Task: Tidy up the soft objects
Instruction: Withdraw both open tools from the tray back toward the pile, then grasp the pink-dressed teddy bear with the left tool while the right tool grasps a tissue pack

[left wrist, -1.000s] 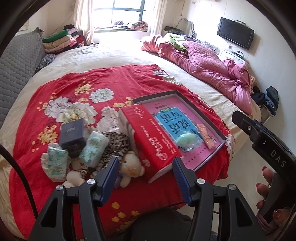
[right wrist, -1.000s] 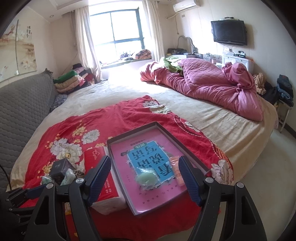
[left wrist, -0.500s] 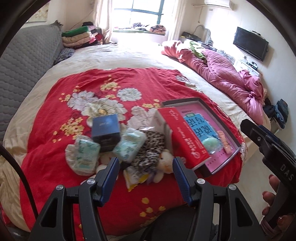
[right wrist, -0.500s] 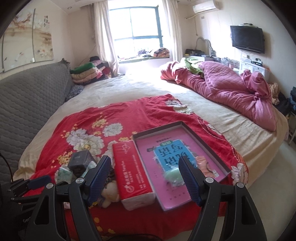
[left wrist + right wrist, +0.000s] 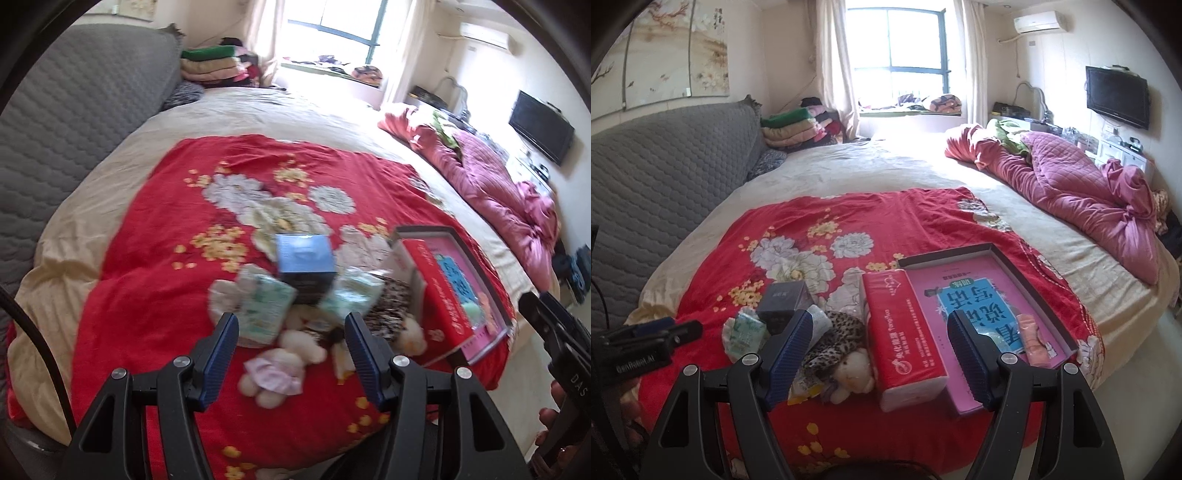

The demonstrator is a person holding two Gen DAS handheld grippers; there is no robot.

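The left gripper (image 5: 291, 345) is being held above the near edge of a red floral blanket (image 5: 159, 236), jaws spread apart with nothing between them. The right gripper (image 5: 879, 354) is likewise being held with jaws apart and empty, above the blanket's near edge.

A heap of soft objects is being viewed at the near side of the blanket. A plush toy in a pink dress (image 5: 275, 369) is lying nearest the left gripper, just beyond the fingertips. A second cream plush toy (image 5: 851, 371) is lying touching a leopard-print cloth (image 5: 838, 334). Two pale green soft packets (image 5: 264, 308) (image 5: 351, 301) are flanking a dark blue box (image 5: 304, 264), which is resting on the heap. A red tissue pack (image 5: 905, 332) is lying beside the heap, its long side against a shallow tray (image 5: 1034, 280) lined with a pink sheet. Inside the tray, a pale green soft item (image 5: 469, 310) and a peach-coloured item (image 5: 1032, 341) are lying at the near end.

The left-wrist view is being blurred by motion.
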